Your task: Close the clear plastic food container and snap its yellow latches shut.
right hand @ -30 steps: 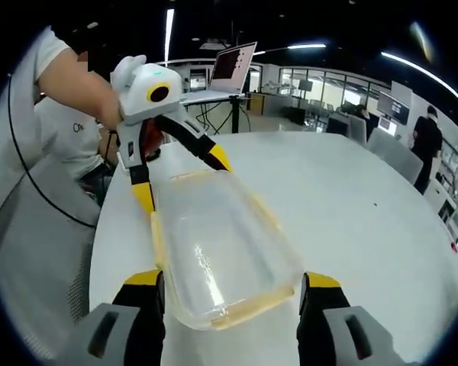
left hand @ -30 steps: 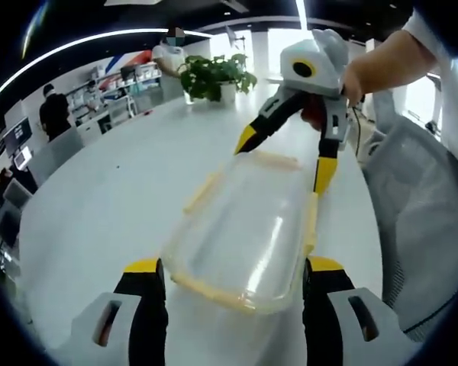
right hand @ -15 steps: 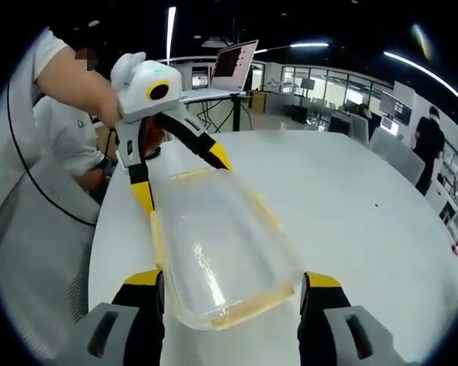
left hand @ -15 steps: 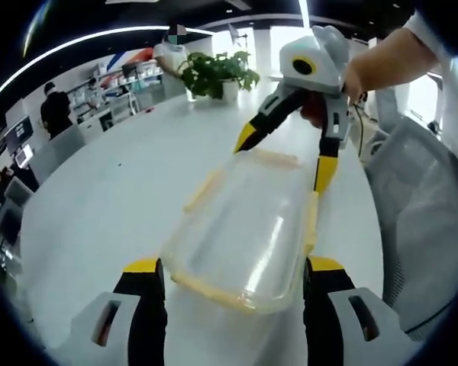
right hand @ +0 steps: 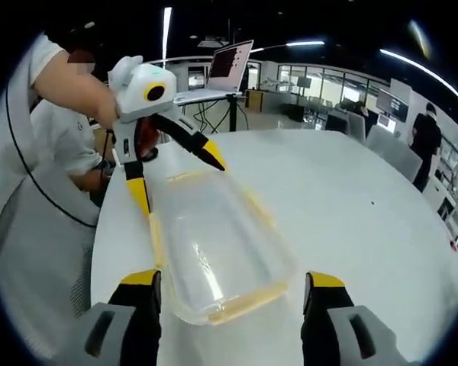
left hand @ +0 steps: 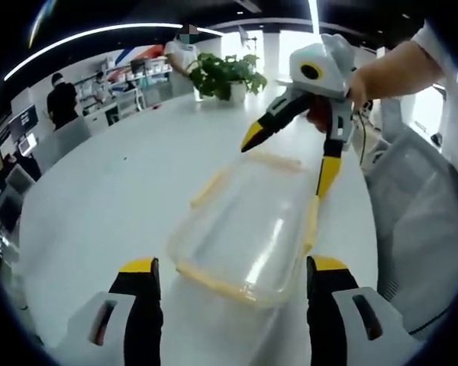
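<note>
1 clear container w/ lid on, lying lengthwise on the round white table, between the 2 grippers. 4 yellow latches seen: in left gripper view, near end latch, far end latch, left side latch, right side latch. Can't tell which are snapped down.

Left gripper: jaws wide apart, yellow tips either side of the container's near end, holding nothing; contact unclear. In right gripper view it comes in from the left, held by a hand, jaws spread at the container's far end, 1 tip by the far corner, 1 at the long edge.

Right gripper: jaws also wide, straddling the near end, gripping nothing. In left gripper view it sits at the far end.

Around: 1 potted plant at far table edge, 1 grey mesh chair beside table, 1 laptop on a stand, several ppl in the background
</note>
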